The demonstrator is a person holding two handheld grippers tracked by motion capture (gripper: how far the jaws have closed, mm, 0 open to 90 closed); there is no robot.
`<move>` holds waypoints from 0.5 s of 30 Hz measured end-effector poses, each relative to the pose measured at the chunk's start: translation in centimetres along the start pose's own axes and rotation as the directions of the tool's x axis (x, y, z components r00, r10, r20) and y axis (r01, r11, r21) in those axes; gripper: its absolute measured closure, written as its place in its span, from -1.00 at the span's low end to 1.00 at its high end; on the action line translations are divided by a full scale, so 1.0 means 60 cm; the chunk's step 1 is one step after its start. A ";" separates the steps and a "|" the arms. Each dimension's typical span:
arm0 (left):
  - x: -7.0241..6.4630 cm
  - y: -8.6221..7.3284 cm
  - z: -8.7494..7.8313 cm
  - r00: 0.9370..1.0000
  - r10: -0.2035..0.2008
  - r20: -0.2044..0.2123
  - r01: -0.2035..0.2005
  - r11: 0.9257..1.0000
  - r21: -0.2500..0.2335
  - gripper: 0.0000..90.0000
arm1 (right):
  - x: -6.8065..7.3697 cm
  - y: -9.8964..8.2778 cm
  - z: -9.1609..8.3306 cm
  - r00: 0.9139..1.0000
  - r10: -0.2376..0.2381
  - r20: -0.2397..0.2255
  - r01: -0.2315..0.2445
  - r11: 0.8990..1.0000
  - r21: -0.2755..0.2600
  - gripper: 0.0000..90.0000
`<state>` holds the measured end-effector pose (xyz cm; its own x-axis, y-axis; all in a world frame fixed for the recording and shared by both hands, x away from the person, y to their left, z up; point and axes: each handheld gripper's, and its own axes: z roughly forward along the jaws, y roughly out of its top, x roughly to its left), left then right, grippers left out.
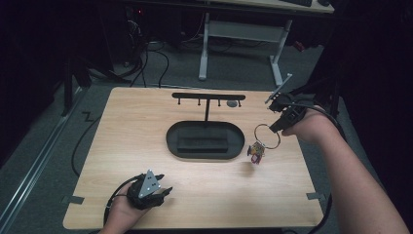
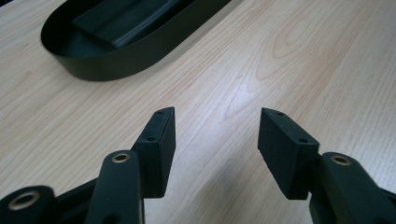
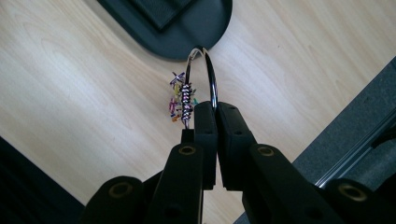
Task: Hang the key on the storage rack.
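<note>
Right tongs [image 3: 211, 109] pinching ring [image 1: 267, 136], charm [image 1: 256, 151] dangling below, clear of table. Hooks on stand [image 1: 208, 96] beyond, bare; hanging probably remaining. Left tongs [image 2: 217, 140] spread, idle, tray [image 2: 107, 60] ahead.

Setting: lab or test workroom, dimly lit. Evidence: one light wooden table [image 1: 146, 195] set alone as a work surface, with tape tabs [image 1: 73, 199] at its near corners; grey carpet floor [image 1: 234, 68] beyond it; loose black cables [image 1: 151, 63] trailing across that floor; white metal legs of a desk [image 1: 204, 48] at the far side; dark equipment [image 1: 131, 34] against the far wall, kind unclear; a metal rail [image 1: 29, 165] along the floor at left.
</note>
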<state>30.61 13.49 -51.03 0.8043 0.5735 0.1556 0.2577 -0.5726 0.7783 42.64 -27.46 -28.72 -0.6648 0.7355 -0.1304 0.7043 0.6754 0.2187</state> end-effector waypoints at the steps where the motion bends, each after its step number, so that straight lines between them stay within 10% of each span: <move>1: 0.001 -0.002 -0.003 1.000 -0.002 -0.004 0.002 1.000 0.002 0.05 | -0.001 0.005 -0.001 1.000 0.005 0.003 -0.005 1.000 0.002 0.95; 15: 0.005 -0.012 -0.017 0.999 -0.029 -0.025 0.029 1.000 0.000 0.04 | -0.013 0.093 0.018 1.000 -0.020 0.001 0.020 0.999 -0.035 0.95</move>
<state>30.11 14.70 -50.91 0.7831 0.6039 0.1484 0.2806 -0.5561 0.7823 47.37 -24.22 -28.42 -0.6781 0.7223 -0.1359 0.6819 0.6873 0.2502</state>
